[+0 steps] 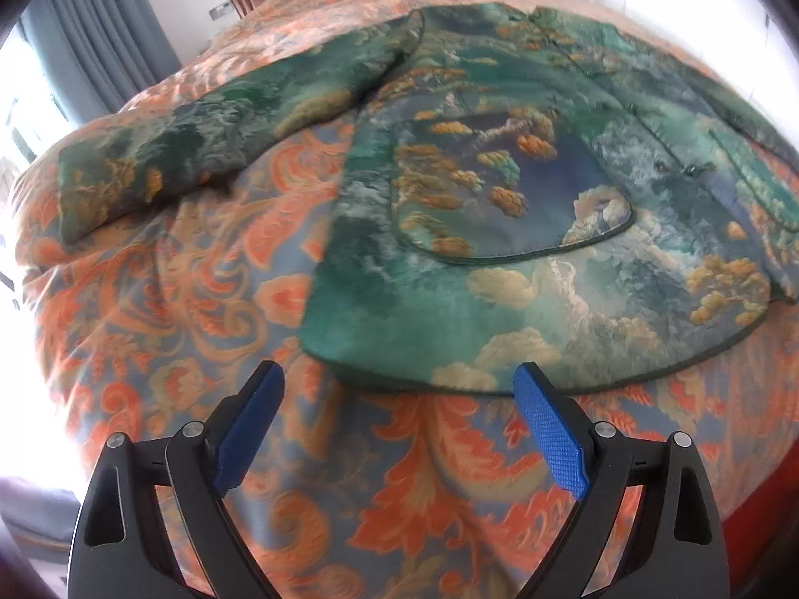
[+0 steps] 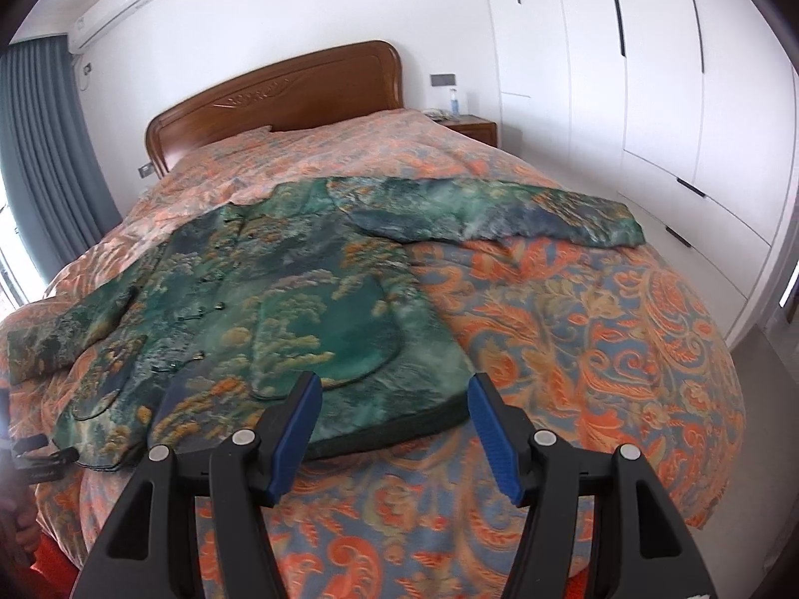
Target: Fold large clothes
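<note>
Green patterned jacket spread flat, front side up, across the orange paisley bedspread of the bed. Both sleeves stretched outward: left sleeve toward the curtain side, right sleeve toward the white wardrobe. Rounded patch pocket with dark piping on the left front panel, matching pocket on the other panel, small dark buttons down the middle. Hem nearest the cameras, collar toward the wooden headboard.

Left gripper above the bedspread just short of the hem, jaws released and spread wide, nothing between the blue pads; right-hand fingertip overlapping the hem edge in the left wrist view, contact impossible to tell. Right gripper near the hem's right corner, jaws likewise released and wide apart, nothing clasped; left blue pad seen against the jacket fabric, right one against bare bedspread.

Nightstand beside the headboard, with a small bottle on it. Air conditioner high on the wall over the curtain. Some blur in the left wrist view.
</note>
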{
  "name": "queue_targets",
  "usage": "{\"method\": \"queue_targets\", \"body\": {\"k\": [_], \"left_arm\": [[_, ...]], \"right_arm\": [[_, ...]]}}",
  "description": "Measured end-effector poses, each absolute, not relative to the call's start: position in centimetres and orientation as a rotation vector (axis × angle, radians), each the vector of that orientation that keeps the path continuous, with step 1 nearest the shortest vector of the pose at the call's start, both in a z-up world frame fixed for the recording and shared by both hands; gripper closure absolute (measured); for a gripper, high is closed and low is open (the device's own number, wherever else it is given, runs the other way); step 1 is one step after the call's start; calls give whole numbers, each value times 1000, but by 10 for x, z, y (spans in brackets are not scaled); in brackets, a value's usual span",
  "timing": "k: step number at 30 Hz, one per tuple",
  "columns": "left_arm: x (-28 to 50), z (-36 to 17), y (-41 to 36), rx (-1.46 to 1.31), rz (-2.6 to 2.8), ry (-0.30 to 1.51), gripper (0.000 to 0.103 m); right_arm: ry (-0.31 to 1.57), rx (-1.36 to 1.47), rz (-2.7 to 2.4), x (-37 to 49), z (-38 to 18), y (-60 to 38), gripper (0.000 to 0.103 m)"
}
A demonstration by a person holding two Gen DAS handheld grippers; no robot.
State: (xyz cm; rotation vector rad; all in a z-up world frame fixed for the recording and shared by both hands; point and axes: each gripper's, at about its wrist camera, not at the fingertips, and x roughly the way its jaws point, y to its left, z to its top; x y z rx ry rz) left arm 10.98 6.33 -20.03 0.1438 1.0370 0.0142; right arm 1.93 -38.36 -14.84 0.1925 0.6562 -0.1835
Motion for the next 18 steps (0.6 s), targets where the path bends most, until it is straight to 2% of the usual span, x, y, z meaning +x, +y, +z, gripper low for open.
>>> {"method": "queue_targets", "body": {"k": [4,8,15,18], "left_arm": [[107,-189,101,-75,-48,1035,8],[122,-201,128,-287,-146,1087,8],[156,-232,125,-331,-161,1182,8],[166,-244,113,-269,-169,1221,8]], "right_arm": [[695,228,-173,26,-151,-408,41],[763,315,-118,41,-155,-445,41],[950,489,64,84,-194,-482,41],[977,446,76,100,-204,-477,41]]}}
